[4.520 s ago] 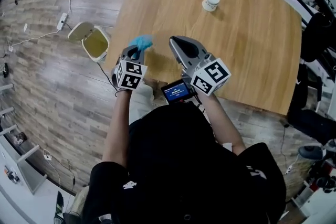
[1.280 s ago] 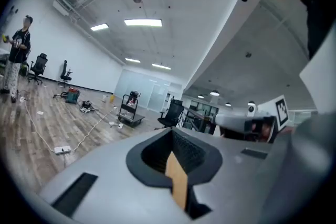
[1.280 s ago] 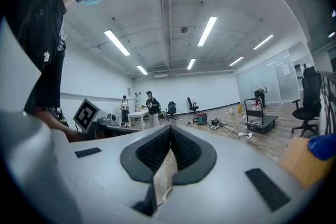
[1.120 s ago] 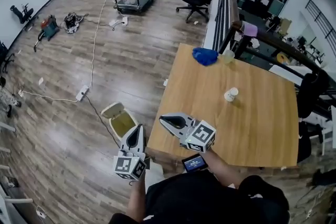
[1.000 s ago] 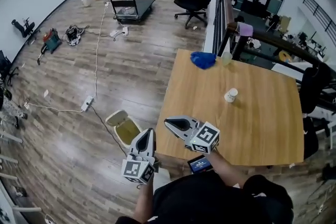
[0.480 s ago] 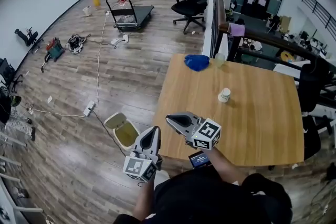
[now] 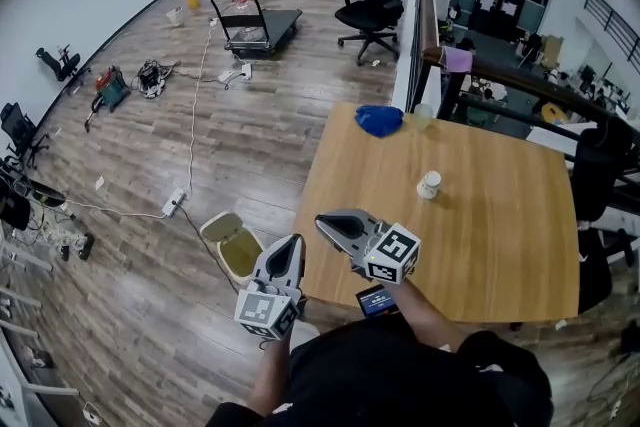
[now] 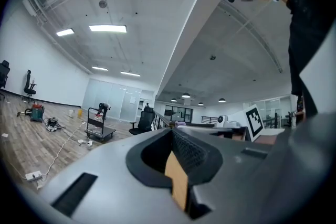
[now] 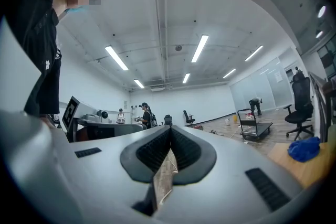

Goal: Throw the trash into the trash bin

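Left gripper [image 7: 292,243] and right gripper [image 7: 323,221]: jaws pressed together, empty. Trash bin [image 7: 256,249] lid open, contents unreadable. Fits pre-pick or post-drop.

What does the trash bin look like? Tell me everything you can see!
The trash bin is small, pale cream and looks like plastic. Its lid is flipped open and tilted back. The inside looks yellowish-green. It stands upright on the wooden floor, just left of the table, near its front corner.

Cream trash bin [image 7: 222,229], light-wood table [image 7: 500,235]
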`<action>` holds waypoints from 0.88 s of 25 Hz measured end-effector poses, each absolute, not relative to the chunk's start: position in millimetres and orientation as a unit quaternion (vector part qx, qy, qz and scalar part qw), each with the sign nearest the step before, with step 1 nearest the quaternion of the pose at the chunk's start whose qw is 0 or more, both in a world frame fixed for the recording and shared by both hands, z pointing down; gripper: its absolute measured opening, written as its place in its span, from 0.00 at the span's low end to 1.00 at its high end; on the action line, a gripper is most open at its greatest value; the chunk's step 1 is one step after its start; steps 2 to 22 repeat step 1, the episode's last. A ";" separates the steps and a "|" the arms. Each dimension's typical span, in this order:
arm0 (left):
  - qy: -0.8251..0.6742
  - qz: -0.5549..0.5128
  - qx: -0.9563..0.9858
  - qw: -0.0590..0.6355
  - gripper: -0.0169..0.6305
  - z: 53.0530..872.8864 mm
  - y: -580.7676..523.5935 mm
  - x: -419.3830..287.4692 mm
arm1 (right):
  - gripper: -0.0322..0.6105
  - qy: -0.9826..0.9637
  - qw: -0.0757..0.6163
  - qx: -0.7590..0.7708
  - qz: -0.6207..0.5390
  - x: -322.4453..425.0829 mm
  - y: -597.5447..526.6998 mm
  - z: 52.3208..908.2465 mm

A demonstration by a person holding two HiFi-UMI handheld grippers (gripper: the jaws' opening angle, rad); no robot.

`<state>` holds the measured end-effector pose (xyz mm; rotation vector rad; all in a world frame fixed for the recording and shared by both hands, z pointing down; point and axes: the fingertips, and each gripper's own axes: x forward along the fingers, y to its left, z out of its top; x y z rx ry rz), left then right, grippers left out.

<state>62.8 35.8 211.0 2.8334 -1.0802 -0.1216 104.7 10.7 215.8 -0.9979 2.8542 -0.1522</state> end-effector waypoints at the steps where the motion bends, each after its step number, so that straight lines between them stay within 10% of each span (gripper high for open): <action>1: -0.357 -0.036 0.932 0.052 0.04 212.3 34.8 64.1 | 0.05 0.941 0.059 -0.329 -0.047 105.5 10.0 215.2; 22: -0.357 -0.036 0.932 0.052 0.04 212.3 34.8 64.1 | 0.05 0.941 0.059 -0.329 -0.047 105.5 10.0 215.2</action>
